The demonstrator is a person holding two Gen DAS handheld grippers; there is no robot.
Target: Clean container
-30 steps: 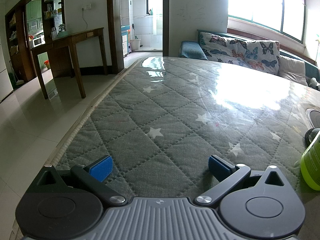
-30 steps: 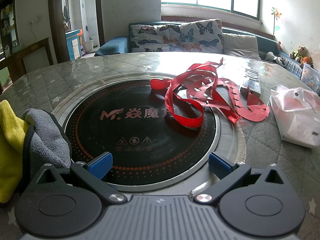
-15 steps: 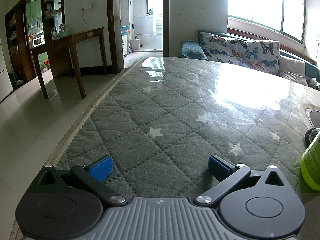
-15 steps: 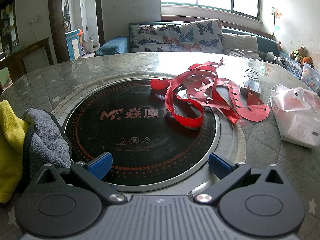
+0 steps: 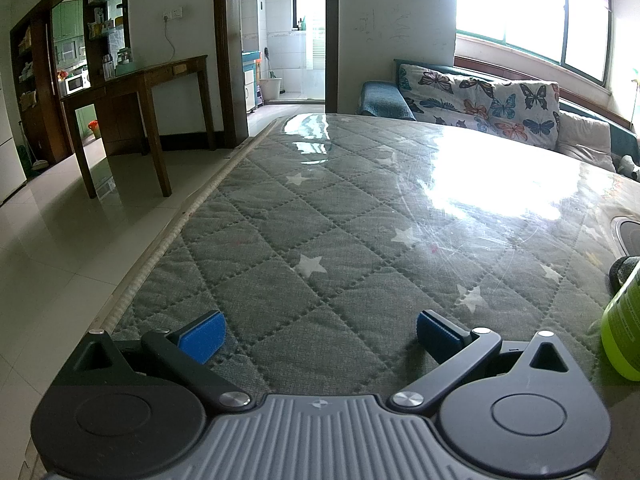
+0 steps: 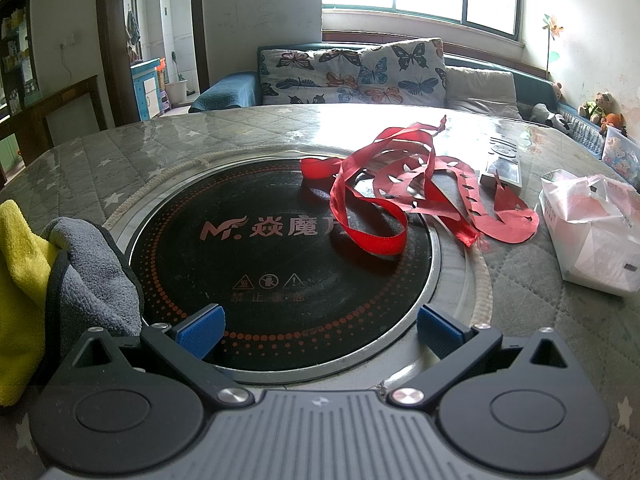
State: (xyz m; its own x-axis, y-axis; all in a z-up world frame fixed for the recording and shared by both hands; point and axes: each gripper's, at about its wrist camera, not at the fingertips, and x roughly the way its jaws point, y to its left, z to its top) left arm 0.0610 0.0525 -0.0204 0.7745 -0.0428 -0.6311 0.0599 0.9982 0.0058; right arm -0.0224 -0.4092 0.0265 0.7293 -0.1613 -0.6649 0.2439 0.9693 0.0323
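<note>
both tongs sit low over the table [image 5: 304, 208], wide apart and empty, likely a ready pose before any cleaning starts. the left tongs [image 5: 318, 332] face bare quilted cover, with a green bottle [image 5: 624, 328] just to their right. the right tongs [image 6: 318, 326] face the hob [image 6: 280, 248], where red ribbon [image 6: 376, 200] lies. a grey cloth [image 6: 92, 272] and a yellow cloth [image 6: 20, 280] wait at their left. no clear container shows, unless it is the bottle.

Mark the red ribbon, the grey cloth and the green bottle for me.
red ribbon [image 6: 372, 236]: right wrist view, on the front loop lying over the black cooktop.
grey cloth [image 6: 94, 280]: right wrist view, middle of the folded pile.
green bottle [image 5: 624, 332]: left wrist view, side wall at the right edge.
</note>
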